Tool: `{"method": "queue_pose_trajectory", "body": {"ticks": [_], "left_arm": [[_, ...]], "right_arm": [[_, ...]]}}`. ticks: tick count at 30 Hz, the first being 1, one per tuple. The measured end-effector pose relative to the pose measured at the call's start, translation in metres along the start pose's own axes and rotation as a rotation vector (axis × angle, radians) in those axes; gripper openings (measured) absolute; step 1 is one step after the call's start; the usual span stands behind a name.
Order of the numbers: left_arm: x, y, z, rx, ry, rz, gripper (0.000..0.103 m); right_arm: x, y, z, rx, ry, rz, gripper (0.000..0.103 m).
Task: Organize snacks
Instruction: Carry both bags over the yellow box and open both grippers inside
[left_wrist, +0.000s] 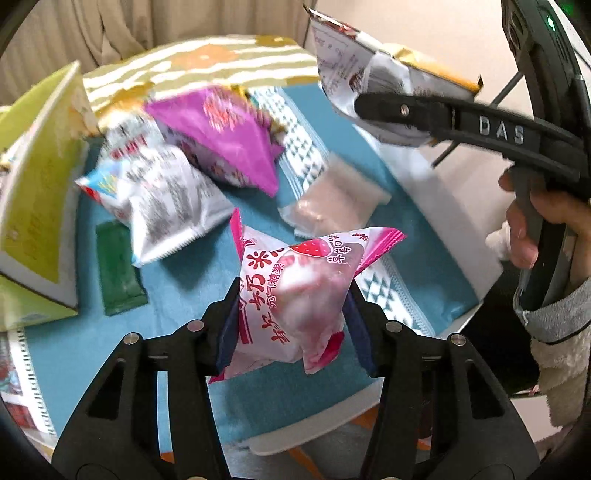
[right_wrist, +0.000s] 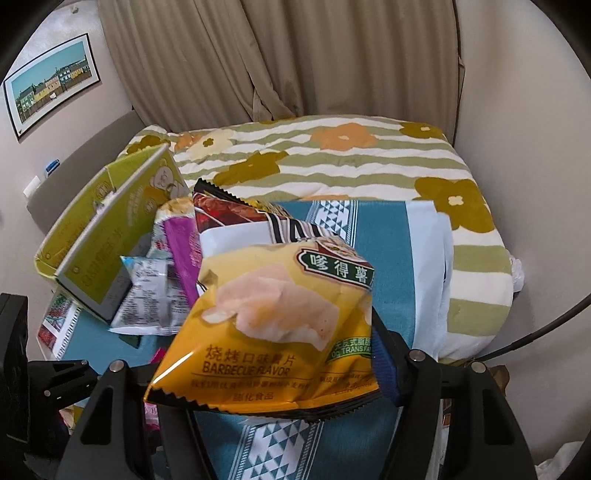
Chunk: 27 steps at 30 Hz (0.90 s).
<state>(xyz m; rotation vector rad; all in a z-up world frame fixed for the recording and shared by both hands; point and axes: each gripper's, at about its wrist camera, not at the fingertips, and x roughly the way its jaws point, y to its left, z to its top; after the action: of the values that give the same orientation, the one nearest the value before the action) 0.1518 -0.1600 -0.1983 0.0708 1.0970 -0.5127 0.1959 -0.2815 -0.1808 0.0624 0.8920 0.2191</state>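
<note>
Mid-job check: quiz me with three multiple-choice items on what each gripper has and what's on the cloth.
1. The dark green packet lies:
A. on the blue cloth
B. in the green box
C. on the bedspread

2. The bag in the right gripper is:
A. purple
B. yellow
C. green

3. The left gripper is:
A. empty
B. out of view
C. clamped on the pink strawberry packet

Answers: A, flat on the cloth beside the box; B, yellow barbecue chip bag; C, pads press its sides.
</note>
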Motion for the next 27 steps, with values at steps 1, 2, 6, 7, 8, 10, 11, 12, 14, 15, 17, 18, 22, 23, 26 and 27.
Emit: {"method": "queue_pose_trajectory", "body": {"ticks": [1,2,6,7,8,10,11,12,14,15,17,18,22,23,26,27], "left_arm": [[-0.009,0.0,0.003,0.0,-0.012,0.005,0.048],[-0.017,0.0,0.004,-0.001,-0.025,0.01,0.048],[-0.061,0.014,0.018,-0.029,-0.094,0.021,0.048],[-0.067,0.014,0.021,-0.036,-0.105,0.023,0.048],[-0.075,0.019,0.024,-0.045,-0.119,0.03,0.048],[-0.091,0.035,0.031,-0.06,-0.147,0.05,0.048],[-0.098,0.042,0.033,-0.066,-0.157,0.057,0.048],[-0.108,0.053,0.036,-0.076,-0.171,0.066,0.048],[-0.117,0.068,0.042,-0.089,-0.186,0.085,0.048],[-0.126,0.082,0.043,-0.099,-0.197,0.102,0.048],[-0.134,0.104,0.045,-0.118,-0.207,0.122,0.048],[-0.141,0.119,0.046,-0.132,-0.213,0.131,0.048],[-0.157,0.171,0.049,-0.171,-0.218,0.165,0.048],[-0.161,0.186,0.05,-0.18,-0.219,0.174,0.048],[-0.167,0.225,0.053,-0.203,-0.217,0.208,0.048],[-0.168,0.239,0.053,-0.21,-0.215,0.216,0.048]], "right_arm": [[-0.006,0.003,0.003,-0.004,-0.007,0.003,0.063],[-0.013,0.006,0.006,-0.007,-0.012,0.007,0.063],[-0.037,0.02,0.021,-0.023,-0.038,0.018,0.063],[-0.043,0.025,0.025,-0.027,-0.044,0.021,0.063],[-0.047,0.03,0.028,-0.031,-0.049,0.023,0.063],[-0.057,0.042,0.037,-0.042,-0.063,0.034,0.063],[-0.059,0.048,0.041,-0.046,-0.066,0.04,0.063],[-0.062,0.057,0.047,-0.054,-0.074,0.048,0.063],[-0.065,0.072,0.054,-0.064,-0.084,0.061,0.063],[-0.064,0.083,0.06,-0.07,-0.092,0.072,0.063],[-0.061,0.1,0.068,-0.08,-0.099,0.09,0.063],[-0.058,0.114,0.074,-0.086,-0.104,0.103,0.063],[-0.039,0.158,0.092,-0.109,-0.105,0.143,0.063],[-0.034,0.168,0.096,-0.112,-0.103,0.153,0.063],[-0.015,0.203,0.11,-0.117,-0.102,0.185,0.063],[-0.009,0.214,0.114,-0.115,-0.101,0.195,0.063]]}}
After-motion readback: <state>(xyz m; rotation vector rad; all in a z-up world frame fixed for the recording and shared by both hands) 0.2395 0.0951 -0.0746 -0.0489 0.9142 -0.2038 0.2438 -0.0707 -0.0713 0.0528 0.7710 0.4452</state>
